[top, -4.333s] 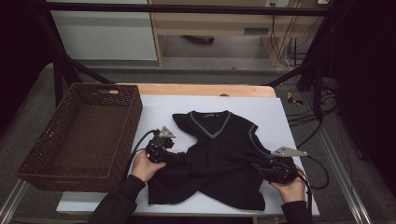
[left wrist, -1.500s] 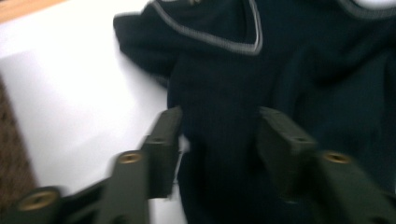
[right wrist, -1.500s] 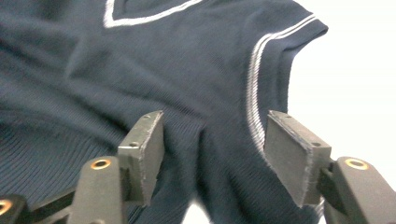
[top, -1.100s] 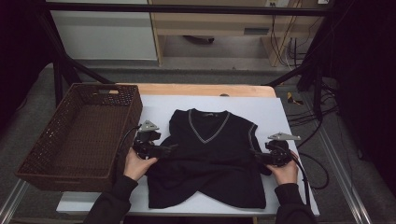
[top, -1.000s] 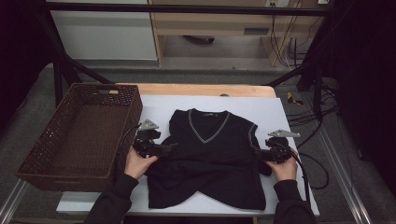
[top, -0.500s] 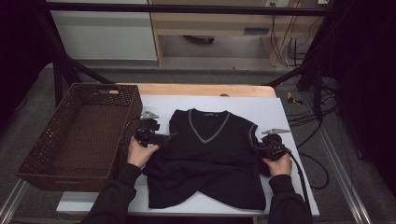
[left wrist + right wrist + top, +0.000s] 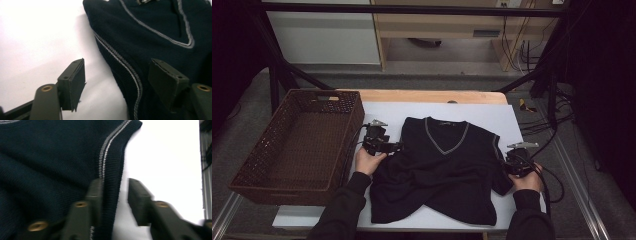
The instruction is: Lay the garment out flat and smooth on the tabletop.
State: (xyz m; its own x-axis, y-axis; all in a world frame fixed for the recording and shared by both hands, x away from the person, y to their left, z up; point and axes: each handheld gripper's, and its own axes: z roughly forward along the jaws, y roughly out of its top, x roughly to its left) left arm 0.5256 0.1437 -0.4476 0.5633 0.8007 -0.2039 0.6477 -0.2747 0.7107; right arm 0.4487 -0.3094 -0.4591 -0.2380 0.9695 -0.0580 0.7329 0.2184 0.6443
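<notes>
Vest [image 7: 439, 170] lies flat on the white sheet [image 7: 382, 112], neck away from the person, lower part rumpled. Basket [image 7: 297, 145] at far left. Left gripper [image 7: 116, 85]: jaws wide, straddling the vest's striped left armhole edge, nothing gripped. Right gripper [image 7: 113, 195]: jaws narrowly apart around the right armhole trim, not clamped.
</notes>
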